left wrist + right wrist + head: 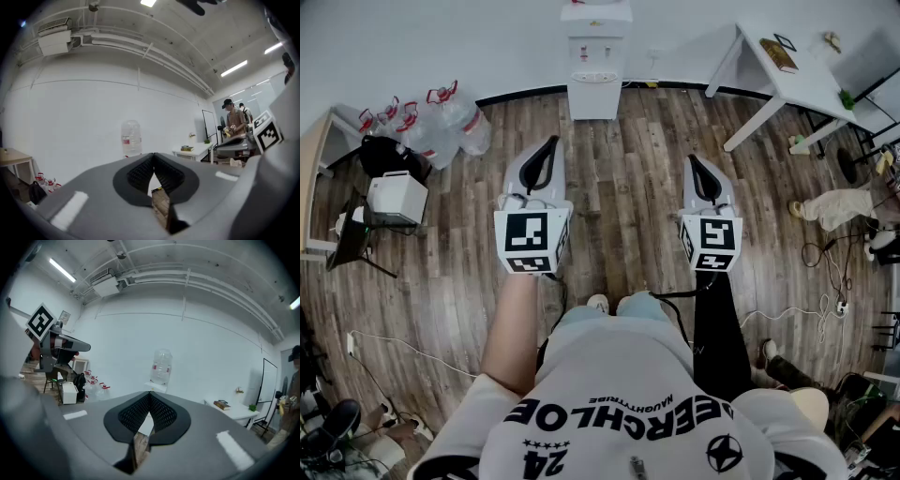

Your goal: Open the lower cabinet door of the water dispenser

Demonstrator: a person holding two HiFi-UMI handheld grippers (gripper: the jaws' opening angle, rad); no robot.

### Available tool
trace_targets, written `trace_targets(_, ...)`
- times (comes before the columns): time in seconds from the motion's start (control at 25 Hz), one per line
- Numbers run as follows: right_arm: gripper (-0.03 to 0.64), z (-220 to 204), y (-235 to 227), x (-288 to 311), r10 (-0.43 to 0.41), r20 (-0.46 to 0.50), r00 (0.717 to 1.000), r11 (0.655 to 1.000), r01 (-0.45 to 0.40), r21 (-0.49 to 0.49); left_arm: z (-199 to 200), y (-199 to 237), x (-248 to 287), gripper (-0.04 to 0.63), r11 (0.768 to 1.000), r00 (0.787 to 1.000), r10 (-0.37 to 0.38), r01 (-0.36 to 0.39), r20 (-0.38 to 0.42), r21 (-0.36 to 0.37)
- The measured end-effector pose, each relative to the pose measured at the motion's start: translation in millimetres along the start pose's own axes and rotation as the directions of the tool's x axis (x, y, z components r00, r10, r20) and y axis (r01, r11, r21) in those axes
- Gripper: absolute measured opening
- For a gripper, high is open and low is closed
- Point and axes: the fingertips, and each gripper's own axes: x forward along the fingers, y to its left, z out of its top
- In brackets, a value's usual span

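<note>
- The left claw (551, 142) and the right claw (693, 159) were both closed on nothing, tips pressed together, held out side by side above the brown wood-plank floor (619, 206).
- The tall white water dispenser (595, 56), topped by a clear plastic bottle (131, 138), stood well ahead of both claws against the wall. Its white lower cabinet door (594, 101) appeared shut and untouched.
- Arriving with the claws closed would likely mean bumping the door panel rather than taking its edge; one claw needed to open first.
- The door's handle was too small to make out, so a claw could end up pulling at the hinge side.
- A hard tug risked rocking the dispenser, judged top-heavy under its bottle.
- Clear, red-capped water jugs (441, 117), far left of the left claw, and a white desk (797, 75), far right of the right claw, flanked the approach.
</note>
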Motion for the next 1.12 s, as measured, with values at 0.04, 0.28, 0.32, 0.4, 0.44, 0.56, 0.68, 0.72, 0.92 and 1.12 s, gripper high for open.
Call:
trace_targets(0.04,0.003,2,2,-1,0.000,0.003,1.000,1.000,0.000,-0.003,1,0,-1,0.052,1.000,1.000,-0.005,0.005,0.000,0.000)
trace_targets(0.28,0.003,5,18,-10,0.017,0.017,1.000,0.999,-0.016,-0.044,7,-9,-9,0.052,0.999,0.999,-0.041,0.041,0.018,0.003)
trace_targets(0.32,0.003,4,20,-12,0.022,0.014,1.000,0.998,-0.021,-0.055,8,-11,-11,0.052,0.999,0.999,-0.047,0.047,0.020,0.006)
trace_targets(0.4,0.002,1,24,-18,0.023,0.006,1.000,0.998,-0.022,-0.065,8,-16,-14,0.052,0.998,0.998,-0.059,0.059,0.018,0.009)
trace_targets(0.44,0.003,0,24,-20,0.021,0.004,1.000,0.998,-0.021,-0.065,7,-18,-16,0.052,0.998,0.998,-0.064,0.064,0.016,0.009)
trace_targets(0.56,0.002,-2,28,-25,0.028,0.003,1.000,0.998,-0.028,-0.052,7,-22,-20,0.052,0.997,0.996,-0.082,0.082,0.023,0.007)
trace_targets(0.68,0.003,-7,33,-28,0.040,0.004,0.999,0.999,-0.040,-0.010,6,-26,-25,0.052,0.993,0.993,-0.114,0.115,0.030,-0.009)
trace_targets(0.72,0.005,-9,35,-29,0.045,0.004,0.999,0.999,-0.045,0.006,5,-26,-27,0.052,0.992,0.992,-0.121,0.121,0.029,-0.014)
trace_targets(0.92,0.060,-7,41,-26,0.072,0.017,0.997,0.997,-0.072,0.005,2,-24,-28,0.054,0.993,0.993,-0.117,0.118,0.022,-0.030)
trace_targets(1.12,0.089,-6,40,-19,0.082,0.033,0.996,0.997,-0.082,0.011,-2,-24,-24,0.054,0.993,0.994,-0.111,0.112,0.021,-0.040)
